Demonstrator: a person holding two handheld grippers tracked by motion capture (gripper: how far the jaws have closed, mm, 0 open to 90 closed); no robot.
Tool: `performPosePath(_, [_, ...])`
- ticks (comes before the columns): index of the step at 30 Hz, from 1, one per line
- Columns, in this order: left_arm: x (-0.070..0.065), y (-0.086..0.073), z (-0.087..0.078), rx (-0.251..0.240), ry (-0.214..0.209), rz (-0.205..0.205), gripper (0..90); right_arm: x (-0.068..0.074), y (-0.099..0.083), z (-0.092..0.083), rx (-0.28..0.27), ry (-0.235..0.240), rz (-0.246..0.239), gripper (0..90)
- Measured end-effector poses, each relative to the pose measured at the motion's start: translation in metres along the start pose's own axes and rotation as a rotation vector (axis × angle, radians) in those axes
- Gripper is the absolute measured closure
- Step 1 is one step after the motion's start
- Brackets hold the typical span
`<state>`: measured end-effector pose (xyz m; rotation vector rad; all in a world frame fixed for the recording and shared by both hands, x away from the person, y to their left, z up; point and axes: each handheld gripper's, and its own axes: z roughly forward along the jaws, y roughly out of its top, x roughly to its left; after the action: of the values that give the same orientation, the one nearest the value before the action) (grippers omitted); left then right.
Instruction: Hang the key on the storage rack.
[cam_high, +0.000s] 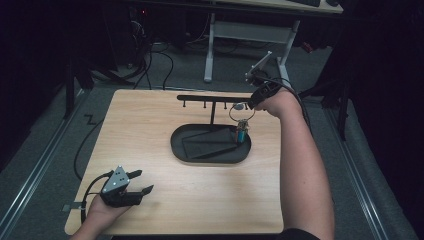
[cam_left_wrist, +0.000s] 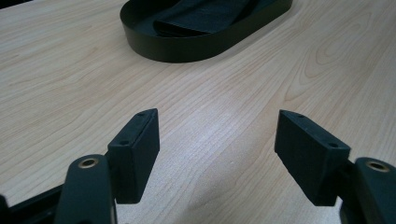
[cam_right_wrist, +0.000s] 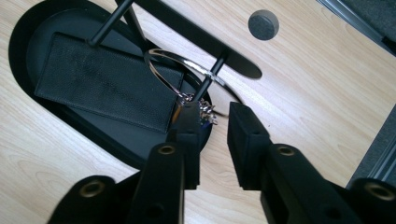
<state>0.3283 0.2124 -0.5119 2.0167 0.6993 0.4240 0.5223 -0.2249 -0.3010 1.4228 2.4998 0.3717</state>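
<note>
Silver key ring (cam_right_wrist: 187, 70) hangs on end peg of black rack (cam_high: 215, 98), near table's (cam_high: 150, 130) far right edge. Right gripper (cam_right_wrist: 212, 116) just beside it, jaws parted, ring free. Left gripper (cam_left_wrist: 217, 135) spread wide, empty, near left corner.

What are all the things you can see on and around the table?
table: one, light wood, middle of the high view
tray: one, black, oval, on the table's far right part
rack: one, black, a bar with pegs on a post rising from the tray
flat pad: one, black, lying in the tray
key ring: one, silver, hanging on a rack peg, small blue thing and charms below it
round cap: one, grey, set in the tabletop
desk frame: one, white, on the floor behind the table
left gripper: one, black, jaws open, near the table's front left
right gripper: one, black, jaws open, at the key ring
</note>
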Motion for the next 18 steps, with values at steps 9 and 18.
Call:
performPosePath(9, [-0.002,0.001,0.002,0.01,-0.006,0.008,31.5,0.015,-0.039,0.004,-0.053,-0.026,0.021,44.9])
performPosePath(18, [-0.005,0.003,0.004,0.022,-0.018,0.014,32.8,0.037,-0.093,0.007,-0.191,-0.035,-0.004,40.8])
